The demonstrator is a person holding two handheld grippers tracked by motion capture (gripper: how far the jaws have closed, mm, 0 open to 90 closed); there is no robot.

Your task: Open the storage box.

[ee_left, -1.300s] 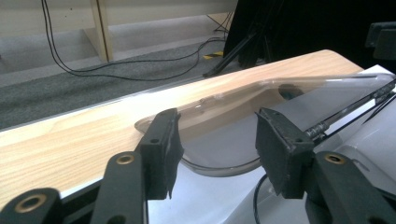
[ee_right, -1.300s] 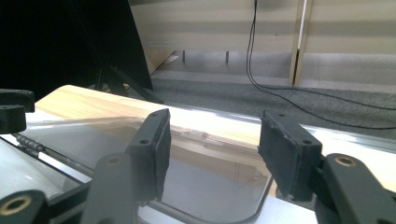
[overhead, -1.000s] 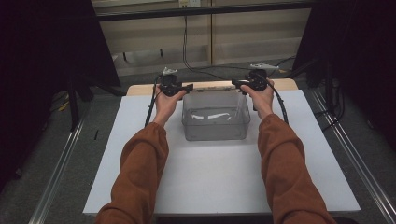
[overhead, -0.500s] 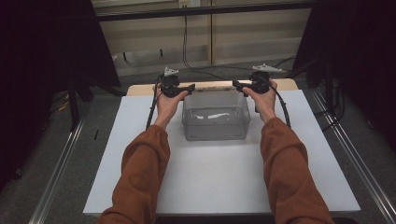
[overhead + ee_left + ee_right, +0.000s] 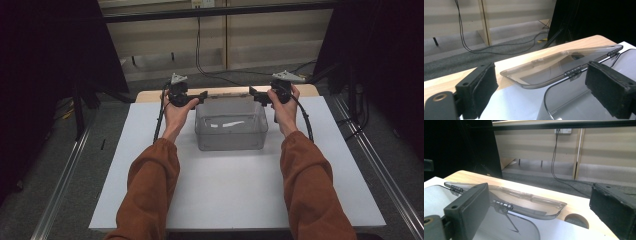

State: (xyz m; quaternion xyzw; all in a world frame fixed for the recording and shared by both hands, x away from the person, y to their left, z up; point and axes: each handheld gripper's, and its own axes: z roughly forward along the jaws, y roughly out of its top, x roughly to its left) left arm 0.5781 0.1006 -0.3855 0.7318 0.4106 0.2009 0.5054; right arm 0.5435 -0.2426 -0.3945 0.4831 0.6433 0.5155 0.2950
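Note:
A clear plastic box (image 5: 231,132) stands on the white board, its hinged lid (image 5: 227,94) folded back onto the wooden strip behind it. My left gripper (image 5: 202,95) is at the lid's left end and my right gripper (image 5: 252,93) at its right end, both pointing inward. In the left gripper view the lid (image 5: 554,67) lies ahead between the pads of the left gripper (image 5: 546,92), untouched. The right gripper view shows the lid (image 5: 524,200) the same way in front of the right gripper (image 5: 542,212). Both pairs of jaws have just been opening and stand open.
The white board (image 5: 230,200) covers most of the table; a wooden edge (image 5: 150,95) with a round hole (image 5: 576,220) runs along the far side. Metal rails (image 5: 65,180) flank the table. Cables (image 5: 200,55) trail on the floor beyond.
Both pairs of jaws have spread wider at the lid's two ends. The hands and the box stay about where they were.

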